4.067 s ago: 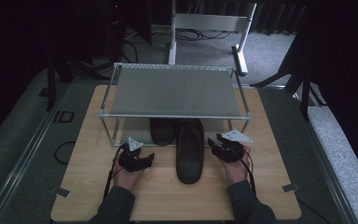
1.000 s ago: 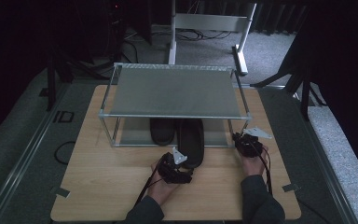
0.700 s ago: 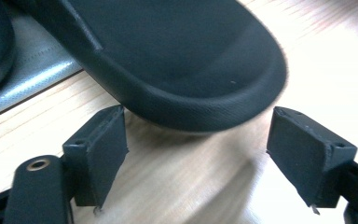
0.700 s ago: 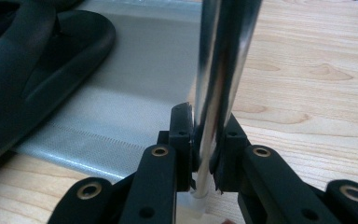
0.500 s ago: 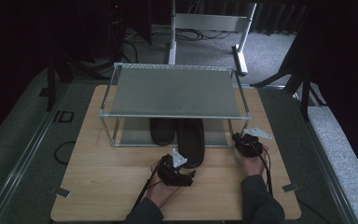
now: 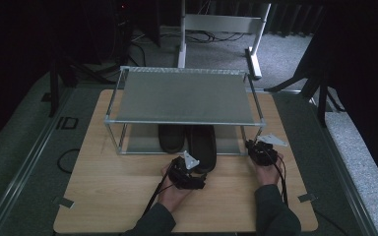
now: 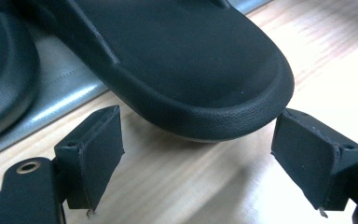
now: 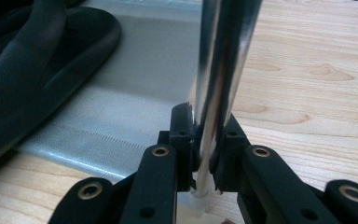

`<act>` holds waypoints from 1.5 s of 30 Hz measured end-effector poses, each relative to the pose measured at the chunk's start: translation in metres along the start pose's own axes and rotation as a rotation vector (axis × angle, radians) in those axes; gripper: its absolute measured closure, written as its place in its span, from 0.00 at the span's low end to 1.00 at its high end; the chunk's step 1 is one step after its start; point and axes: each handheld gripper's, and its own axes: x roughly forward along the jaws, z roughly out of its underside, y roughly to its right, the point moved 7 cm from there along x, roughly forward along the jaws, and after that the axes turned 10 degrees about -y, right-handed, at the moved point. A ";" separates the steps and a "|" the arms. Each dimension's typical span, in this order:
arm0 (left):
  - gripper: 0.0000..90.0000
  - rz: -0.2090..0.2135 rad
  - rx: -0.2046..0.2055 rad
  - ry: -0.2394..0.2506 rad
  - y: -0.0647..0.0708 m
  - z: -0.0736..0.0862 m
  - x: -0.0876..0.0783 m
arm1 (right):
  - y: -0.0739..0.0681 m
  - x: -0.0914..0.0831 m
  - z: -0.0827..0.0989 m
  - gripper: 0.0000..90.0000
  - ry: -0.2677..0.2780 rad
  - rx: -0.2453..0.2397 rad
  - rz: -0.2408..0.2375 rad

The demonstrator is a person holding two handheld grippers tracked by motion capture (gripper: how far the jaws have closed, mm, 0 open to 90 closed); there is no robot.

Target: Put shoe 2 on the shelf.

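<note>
Two black slippers lie under the metal rack [image 6: 187, 96], on its lower shelf. The right slipper [image 6: 203, 145] sticks out past the front edge; the left slipper [image 6: 171, 137] lies beside it. My left gripper [image 6: 193, 173] is open at the right slipper's heel [image 7: 205, 79], one pad [image 7: 95, 154] on each side of the heel, just short of touching. My right gripper [image 6: 257, 150] is shut on the rack's front right leg [image 8: 214, 79], a shiny metal tube, down near the table.
The rack stands on a wooden table [image 6: 113, 196], with bare wood in front of it and at both sides. A grey shelf liner [image 8: 121, 107] lies under the slippers. Dark floor, cables and a white stand [image 6: 216, 29] lie beyond the table.
Four seconds ago both grippers flanked the slipper that stuck far out. The slipper now lies farther under the rack, my left gripper is at its heel and my right is on the rack leg.
</note>
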 end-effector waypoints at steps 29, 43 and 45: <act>0.32 -0.012 -0.062 0.020 -0.021 -0.011 -0.001 | 0.000 0.000 0.001 0.90 0.003 -0.003 -0.001; 0.39 -0.062 -0.025 0.006 -0.023 -0.016 0.007 | 0.000 0.000 0.001 0.90 0.005 -0.002 -0.002; 0.39 -0.069 -0.035 0.008 -0.025 -0.018 0.009 | 0.000 0.000 0.001 0.90 0.005 -0.003 -0.002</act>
